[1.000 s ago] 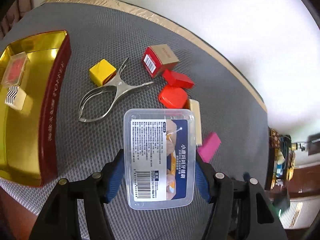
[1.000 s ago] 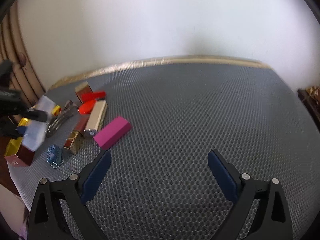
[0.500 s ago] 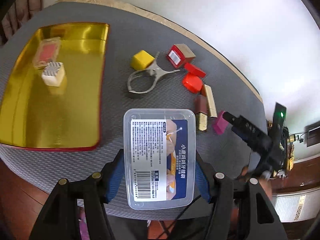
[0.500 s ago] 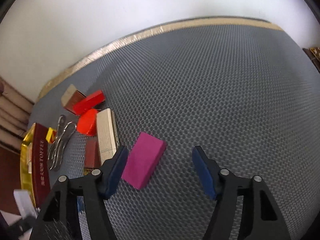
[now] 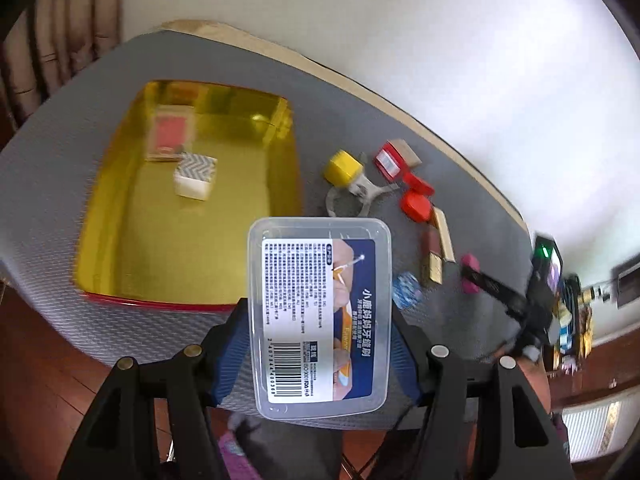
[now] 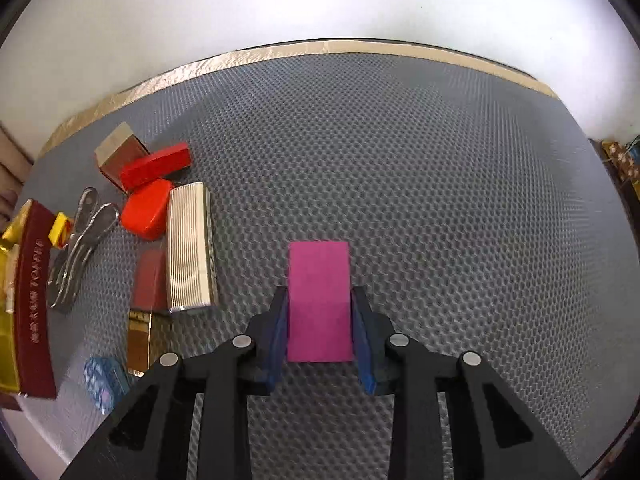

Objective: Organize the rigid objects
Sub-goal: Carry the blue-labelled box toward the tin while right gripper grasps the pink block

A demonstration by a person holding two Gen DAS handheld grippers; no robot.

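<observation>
Left gripper [image 5: 320,344] grips clear box [image 5: 319,312]; right gripper's [image 6: 320,336] jaws closing, seemingly touching magenta block [image 6: 319,300].

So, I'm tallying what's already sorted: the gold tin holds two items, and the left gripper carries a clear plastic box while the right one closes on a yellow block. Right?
Not quite. The block between the right gripper's closing jaws is magenta, not yellow, as the right wrist view shows. The rest stands: the gold tin holds two items, and the left gripper carries the clear plastic box.
</observation>
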